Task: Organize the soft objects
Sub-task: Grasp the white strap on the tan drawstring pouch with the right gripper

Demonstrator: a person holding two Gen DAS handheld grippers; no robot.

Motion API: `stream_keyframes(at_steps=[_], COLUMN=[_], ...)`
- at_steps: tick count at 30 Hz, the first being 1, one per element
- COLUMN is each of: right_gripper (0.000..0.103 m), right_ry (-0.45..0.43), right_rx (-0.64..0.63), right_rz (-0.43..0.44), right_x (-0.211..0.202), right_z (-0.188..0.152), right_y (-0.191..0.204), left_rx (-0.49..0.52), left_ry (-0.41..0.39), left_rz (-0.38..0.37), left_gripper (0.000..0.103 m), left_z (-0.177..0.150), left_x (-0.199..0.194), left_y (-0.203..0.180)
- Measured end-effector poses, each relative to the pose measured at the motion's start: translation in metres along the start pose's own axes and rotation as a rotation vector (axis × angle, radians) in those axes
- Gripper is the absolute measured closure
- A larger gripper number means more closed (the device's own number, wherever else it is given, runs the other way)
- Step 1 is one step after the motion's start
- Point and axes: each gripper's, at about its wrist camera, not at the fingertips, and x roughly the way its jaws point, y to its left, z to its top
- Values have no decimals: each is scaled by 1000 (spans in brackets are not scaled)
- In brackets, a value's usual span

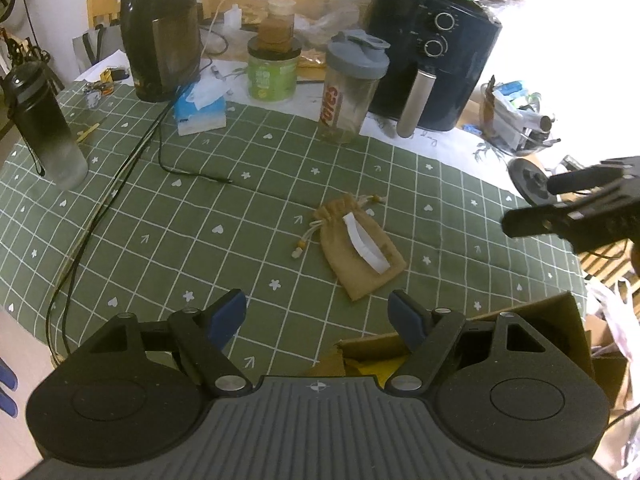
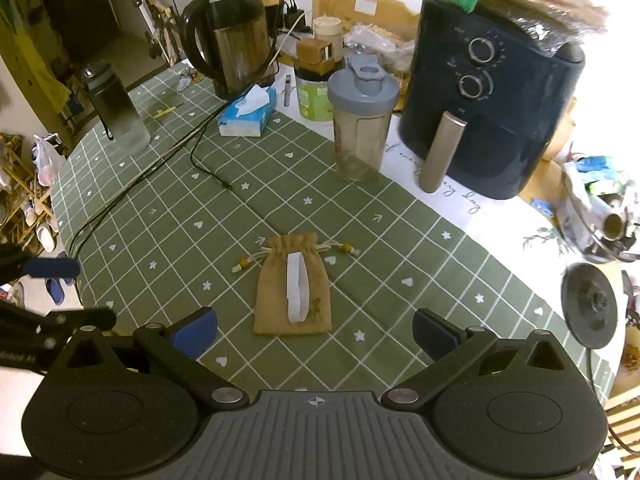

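A small tan drawstring pouch [image 1: 359,249] [image 2: 295,293] lies flat on the green checked tablecloth [image 1: 200,216] [image 2: 400,248], with a white elastic band [image 1: 365,242] [image 2: 298,287] resting across it. My left gripper [image 1: 318,316] hovers open just short of the pouch, nothing between its blue pads. My right gripper [image 2: 314,334] is also open and empty, the pouch lying just beyond its fingertips. The right gripper [image 1: 576,216] shows at the right edge of the left wrist view; the left gripper [image 2: 52,280] shows at the left edge of the right wrist view.
Behind the pouch stand a shaker bottle [image 1: 352,88] [image 2: 362,120], a dark air fryer [image 1: 432,52] [image 2: 492,96], a kettle [image 1: 162,36] [image 2: 230,36], a tissue pack [image 1: 200,110] [image 2: 248,114] and a water bottle [image 1: 44,128] [image 2: 116,108]. Black cables [image 1: 120,184] cross the cloth. A cardboard box [image 1: 520,320] sits under the left gripper.
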Motion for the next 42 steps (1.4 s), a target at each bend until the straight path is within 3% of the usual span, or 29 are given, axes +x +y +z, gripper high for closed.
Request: stream_keyframes(at_steps=[11, 17, 28, 38, 42], right_gripper=[1, 18, 46, 87, 88], right_ry=[141, 269, 413, 470, 458], right_rx=[-40, -43, -35, -34, -22], right_rz=[33, 42, 69, 57, 61], right_x=[73, 129, 203, 235, 230], right_z=[31, 35, 38, 22, 18], right_y=[6, 6, 6, 14, 12], left_rx=[-71, -116, -200, -231, -233], left_ry=[20, 31, 42, 44, 45], left_rz=[17, 33, 71, 88, 89], left_gripper=[25, 25, 25, 25, 25], left_z=[-11, -21, -36, -40, -39], left_x=[1, -1, -7, -10, -10], left_y=[21, 33, 55, 63, 63])
